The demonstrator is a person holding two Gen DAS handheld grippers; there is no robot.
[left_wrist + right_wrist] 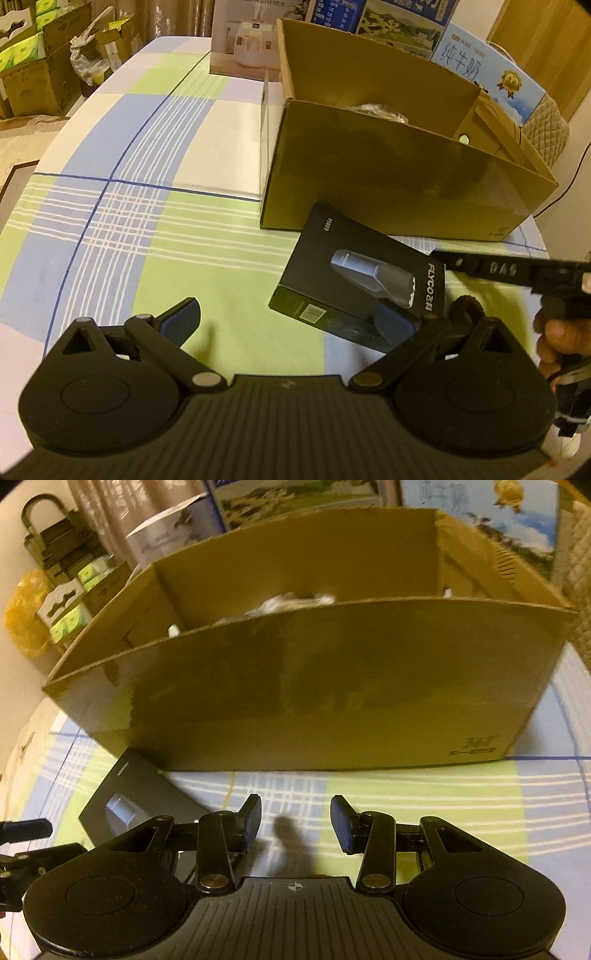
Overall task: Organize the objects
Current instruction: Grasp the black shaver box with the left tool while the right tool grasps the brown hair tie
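Black box [354, 273] lay at centre frame, still outside the cardboard box [388, 173]; left gripper [291, 325] spread wide, right gripper [295, 823] parted, both empty.

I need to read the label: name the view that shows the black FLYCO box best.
The left wrist view: the black FLYCO box lies nearly whole there, its printed face legible. The right wrist view catches only its corner, partly behind the right gripper.
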